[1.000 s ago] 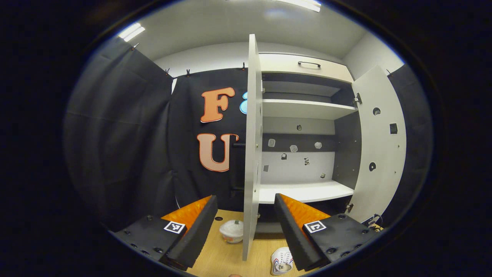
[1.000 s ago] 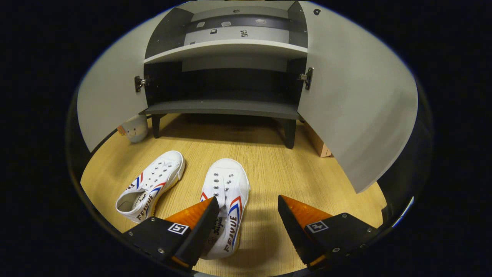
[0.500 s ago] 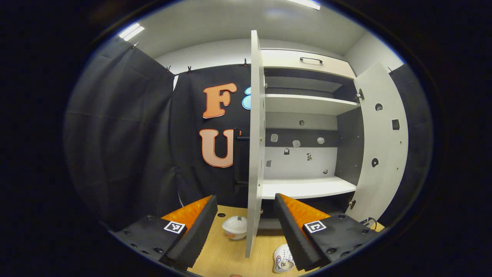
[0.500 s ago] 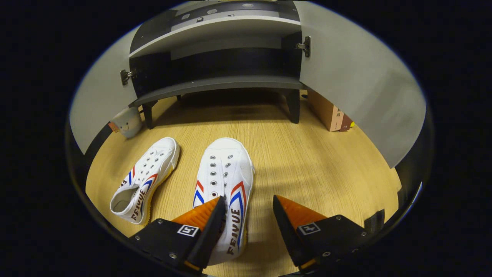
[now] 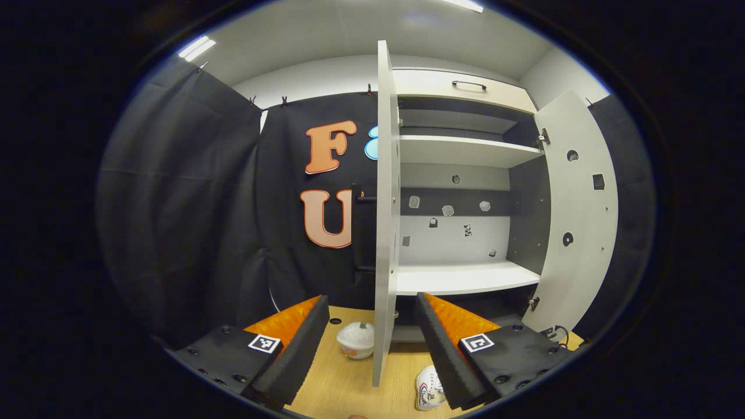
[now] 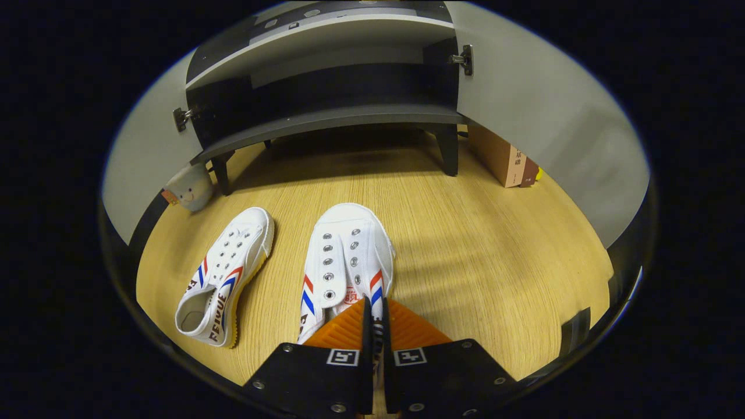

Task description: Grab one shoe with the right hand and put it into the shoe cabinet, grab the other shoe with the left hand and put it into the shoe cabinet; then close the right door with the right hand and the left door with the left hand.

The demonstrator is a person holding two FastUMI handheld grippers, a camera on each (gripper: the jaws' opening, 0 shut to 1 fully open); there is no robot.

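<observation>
1. Now the right gripper (image 6: 373,317) is low over the wooden floor (image 6: 477,244), and its two fingers are pressed together on the side wall of the nearer white shoe (image 6: 348,256), near the shoe's opening.
2. That shoe lies flat on the floor with its toe toward the shoe cabinet (image 6: 326,116).
3. The other white shoe (image 6: 224,276) lies just beside it on the left, apart from it, a little turned.
4. Both cabinet doors stand open: the left door (image 5: 385,221) is seen by its edge in the left gripper view, and the right door (image 5: 579,209) is swung wide.
5. The left gripper (image 5: 372,317) is held up in front of the cabinet with its fingers spread wide, holding nothing.
6. A small round plush toy (image 6: 189,189) sits by the cabinet leg, and a brown box (image 6: 503,163) stands on the floor at the other side.
</observation>
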